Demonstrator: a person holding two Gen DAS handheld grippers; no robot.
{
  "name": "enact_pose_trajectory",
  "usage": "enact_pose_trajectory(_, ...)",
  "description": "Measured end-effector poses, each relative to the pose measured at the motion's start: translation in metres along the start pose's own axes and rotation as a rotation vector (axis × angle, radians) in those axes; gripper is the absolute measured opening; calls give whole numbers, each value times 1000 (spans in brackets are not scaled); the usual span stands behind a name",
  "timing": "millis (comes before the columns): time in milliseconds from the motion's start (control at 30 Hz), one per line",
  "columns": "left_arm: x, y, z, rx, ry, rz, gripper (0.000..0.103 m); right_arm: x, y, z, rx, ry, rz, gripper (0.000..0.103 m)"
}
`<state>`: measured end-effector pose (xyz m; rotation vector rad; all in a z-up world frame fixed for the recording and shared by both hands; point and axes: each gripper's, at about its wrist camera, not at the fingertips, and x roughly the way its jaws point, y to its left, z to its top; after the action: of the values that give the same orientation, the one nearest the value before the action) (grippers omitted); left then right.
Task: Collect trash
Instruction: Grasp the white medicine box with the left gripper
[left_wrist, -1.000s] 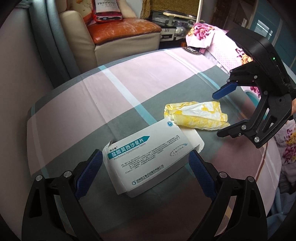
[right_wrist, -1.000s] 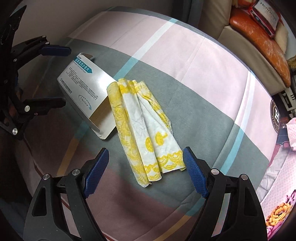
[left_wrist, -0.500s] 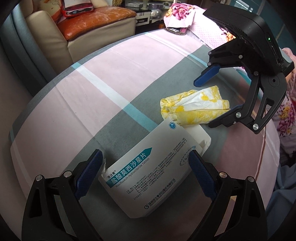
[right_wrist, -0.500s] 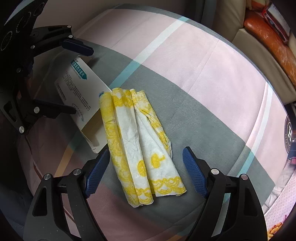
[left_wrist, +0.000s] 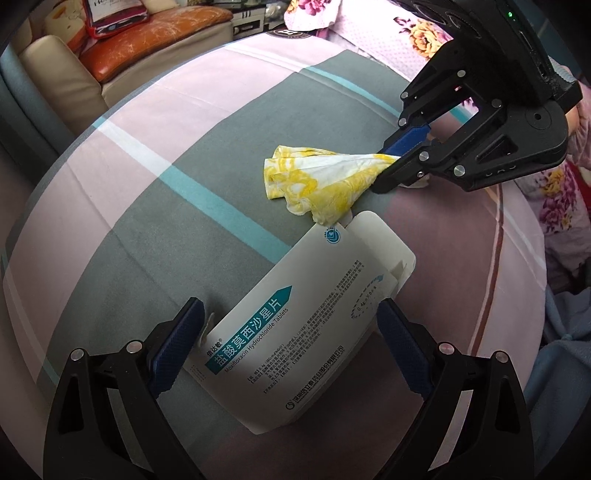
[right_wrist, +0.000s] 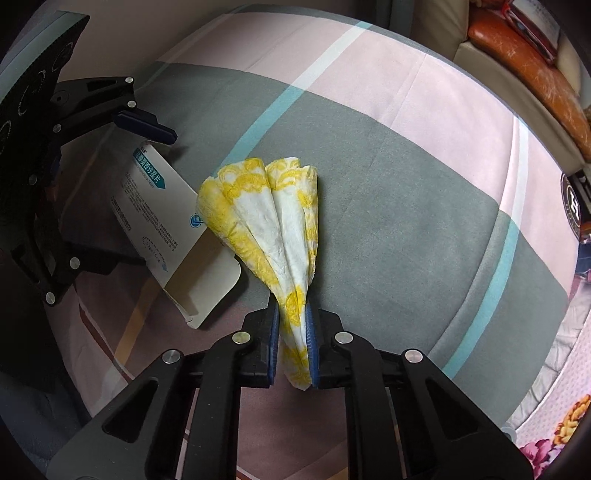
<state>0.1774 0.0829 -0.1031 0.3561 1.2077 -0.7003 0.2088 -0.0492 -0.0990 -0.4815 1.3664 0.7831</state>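
Soft, even indoor light, fairly dim, with no hard glare. Faint shadows lie under the box (left_wrist: 295, 332) between the open fingers (left_wrist: 177, 347) and beside the napkin (right_wrist: 273, 229). Both views bulge strongly, dark at the corners; the centres are sharp, the edges slightly smeared.

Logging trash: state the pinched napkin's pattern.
White napkin with yellow lace-like print; clearest in the right wrist view.

Bare bedsheet (right_wrist: 388, 192) lies open beyond the napkin (right_wrist: 273, 221); medicine box (right_wrist: 162, 218) crowds its left.
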Motion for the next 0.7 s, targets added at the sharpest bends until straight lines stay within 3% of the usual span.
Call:
enact_pose_trajectory(233,15,-64,-18,130,66,84,95,-19,-5,-59,175,-46,-7,11)
enact_pose_trajectory(300,18,-76,-18,121,64,119,95,-24,-7,-76,227,-59,-10,11)
enact_pose_trajectory(400,18,-86,-17,73,52,108,95,-31,-14,-105,284,-82,-11,11)
enact_pose_trajectory(567,17,-119,-14,101,39,107,95,-42,-11,-152,372,-141,18,12)
enact_pose_trajectory(633,20,-130,-11,97,43,112,88,-45,-14,-169,417,-168,24,12)
enact_pose_trajectory(700,23,-140,-10,97,45,121,86,-49,-18,-185,464,-193,44,12)
